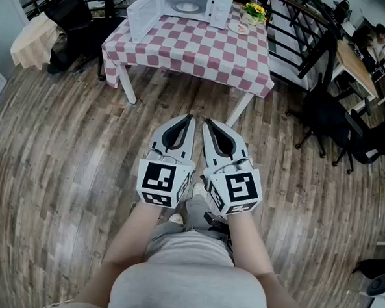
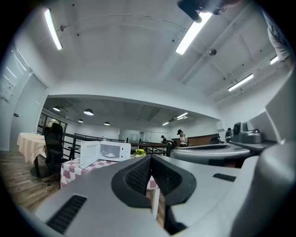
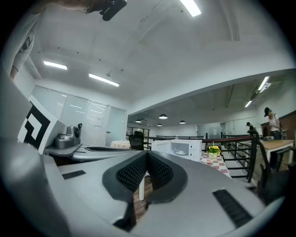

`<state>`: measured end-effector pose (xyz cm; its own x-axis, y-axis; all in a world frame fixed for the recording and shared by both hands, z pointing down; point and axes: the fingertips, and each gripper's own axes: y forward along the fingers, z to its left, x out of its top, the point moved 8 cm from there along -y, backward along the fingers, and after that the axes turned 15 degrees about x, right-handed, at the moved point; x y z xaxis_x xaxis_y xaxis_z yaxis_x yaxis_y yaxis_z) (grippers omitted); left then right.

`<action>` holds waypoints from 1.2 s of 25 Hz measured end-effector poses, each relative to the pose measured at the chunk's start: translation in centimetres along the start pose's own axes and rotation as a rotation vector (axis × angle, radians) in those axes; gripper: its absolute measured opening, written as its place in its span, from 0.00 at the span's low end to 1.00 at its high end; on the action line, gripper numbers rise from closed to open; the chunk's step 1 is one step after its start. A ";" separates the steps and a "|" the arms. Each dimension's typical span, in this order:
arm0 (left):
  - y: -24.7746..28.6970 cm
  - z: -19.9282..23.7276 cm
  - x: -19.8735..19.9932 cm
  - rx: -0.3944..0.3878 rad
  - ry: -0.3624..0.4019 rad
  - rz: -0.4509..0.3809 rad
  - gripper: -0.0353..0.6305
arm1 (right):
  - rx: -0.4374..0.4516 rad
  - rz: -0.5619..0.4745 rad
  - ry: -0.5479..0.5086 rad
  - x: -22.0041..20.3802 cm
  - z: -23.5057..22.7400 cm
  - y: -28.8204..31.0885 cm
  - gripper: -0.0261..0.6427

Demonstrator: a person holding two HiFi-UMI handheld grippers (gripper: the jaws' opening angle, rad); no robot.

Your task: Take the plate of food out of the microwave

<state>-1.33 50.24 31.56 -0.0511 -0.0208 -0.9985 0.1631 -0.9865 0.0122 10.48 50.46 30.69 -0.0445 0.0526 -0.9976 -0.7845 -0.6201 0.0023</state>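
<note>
A white microwave (image 1: 188,5) stands at the far end of a red-and-white checked table (image 1: 192,49), its door swung open to the left. Inside it lies a white plate of food (image 1: 186,7). The microwave (image 2: 105,151) and the plate (image 2: 111,155) also show in the left gripper view, and the microwave (image 3: 181,148) in the right gripper view. Both grippers hang side by side over the wooden floor, well short of the table. My left gripper (image 1: 191,118) is shut and empty. My right gripper (image 1: 206,122) is shut and empty too.
A small pot of yellow flowers (image 1: 255,11) and a small dish (image 1: 238,28) sit on the table right of the microwave. Black railings (image 1: 297,39) run behind and to the right. Office chairs (image 1: 328,116) stand at right, a cloth-covered table (image 1: 35,39) at left.
</note>
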 end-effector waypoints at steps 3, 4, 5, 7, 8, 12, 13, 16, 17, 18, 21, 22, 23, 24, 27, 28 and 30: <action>1.0 -0.1 0.1 -0.005 0.026 -0.003 0.06 | 0.000 -0.004 0.000 0.1 -0.9 0.7 0.08; 1.4 0.0 0.2 -0.004 0.032 -0.003 0.06 | 0.002 -0.004 -0.003 0.2 -1.2 1.0 0.08; 1.9 0.0 0.2 -0.002 0.037 -0.003 0.06 | 0.005 -0.005 -0.005 0.2 -1.6 1.3 0.08; 2.9 0.2 0.2 0.003 0.040 -0.004 0.06 | 0.010 -0.005 -0.003 0.0 -2.5 1.8 0.08; 3.4 0.3 0.2 0.004 0.041 -0.004 0.06 | 0.012 -0.005 0.000 -0.1 -2.9 2.1 0.08; 5.6 0.6 0.4 0.011 0.049 -0.003 0.06 | 0.019 -0.009 0.007 -0.4 -4.8 3.6 0.08; 6.2 0.6 0.4 0.015 0.050 -0.002 0.06 | 0.023 -0.011 0.006 -0.5 -5.3 4.0 0.08; 8.1 0.4 0.1 0.022 0.047 0.002 0.06 | 0.035 -0.015 -0.003 -0.8 -6.8 4.9 0.08; 8.8 0.3 0.1 0.024 0.045 0.003 0.06 | 0.038 -0.022 -0.006 -0.8 -7.4 5.2 0.08; 9.4 0.3 0.1 0.027 0.043 0.003 0.06 | 0.040 -0.031 -0.007 -0.7 -7.9 5.4 0.08; 11.1 0.0 0.4 0.036 0.037 0.000 0.06 | 0.048 -0.036 -0.006 -0.7 -9.6 6.2 0.08; 11.7 -0.1 0.4 0.040 0.036 0.000 0.06 | 0.052 -0.033 -0.007 -0.7 -10.2 6.4 0.08; 12.3 -0.2 0.4 0.044 0.036 0.000 0.06 | 0.057 -0.031 -0.008 -0.8 -10.8 6.6 0.08; 12.8 -0.4 0.4 0.049 0.035 0.000 0.06 | 0.062 -0.030 -0.008 -0.8 -11.4 6.8 0.08; 14.7 -0.8 0.4 0.068 0.032 0.000 0.06 | 0.082 -0.033 -0.013 -0.9 -13.3 7.5 0.08; 15.3 -1.0 0.4 0.075 0.031 -0.002 0.06 | 0.091 -0.032 -0.015 -0.9 -14.0 7.7 0.08; 16.5 -1.4 0.5 0.089 0.027 -0.005 0.06 | 0.109 -0.030 -0.018 -0.9 -15.3 8.0 0.08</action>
<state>2.75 34.23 31.19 -0.0251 -0.0124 -0.9996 0.0746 -0.9972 0.0105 13.66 33.49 30.56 -0.0301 0.0847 -0.9960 -0.8484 -0.5291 -0.0194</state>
